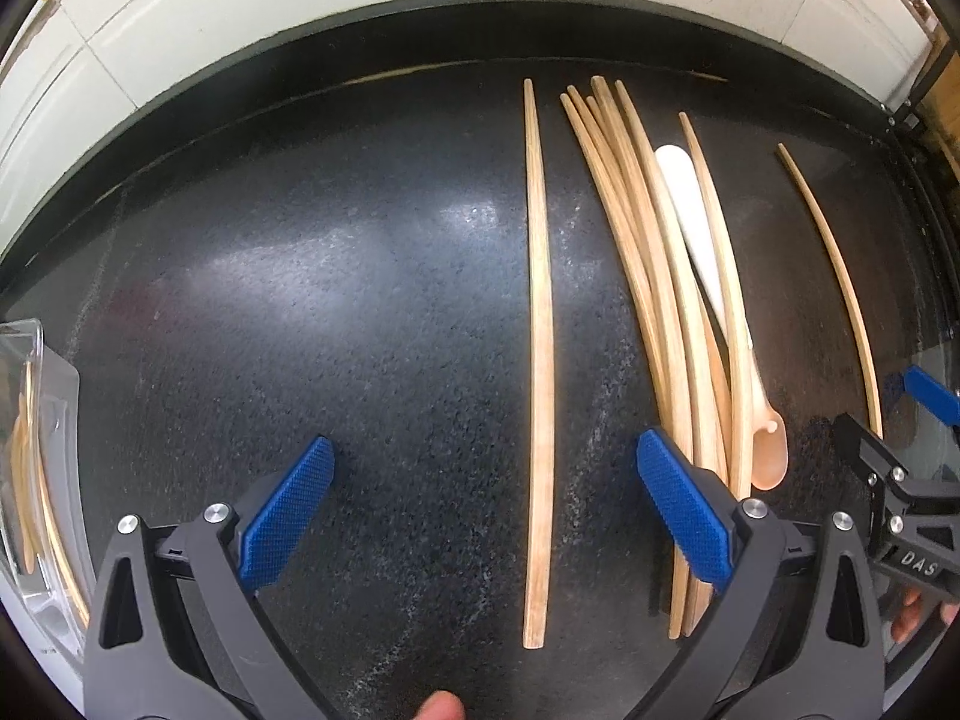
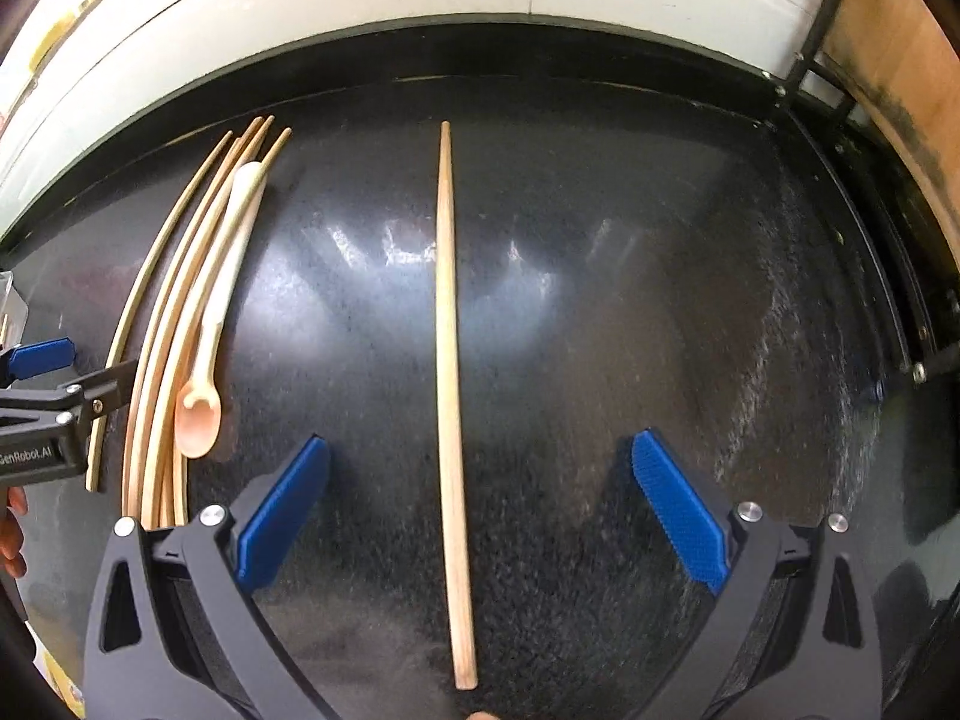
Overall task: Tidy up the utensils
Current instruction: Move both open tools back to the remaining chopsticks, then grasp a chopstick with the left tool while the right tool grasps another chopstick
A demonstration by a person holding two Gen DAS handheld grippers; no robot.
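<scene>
Left wrist view: right tongs (image 1: pixel 888 420) read "DAS", left tongs (image 1: pixel 483 516) "GenRobot.AI"; both released

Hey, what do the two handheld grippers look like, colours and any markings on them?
Both match: black plastic frames with triangular cutouts and silver screw heads, ending in blue textured finger pads. The left gripper carries "GenRobot.AI" lettering on its side; the right gripper shows "DAS". No cables or sleeves visible.

The left gripper (image 1: pixel 483 483) hangs wide open astride a lone chopstick (image 1: pixel 538 360) on the black counter (image 1: pixel 300 300), beside a chopstick bundle (image 1: pixel 666 312).
</scene>
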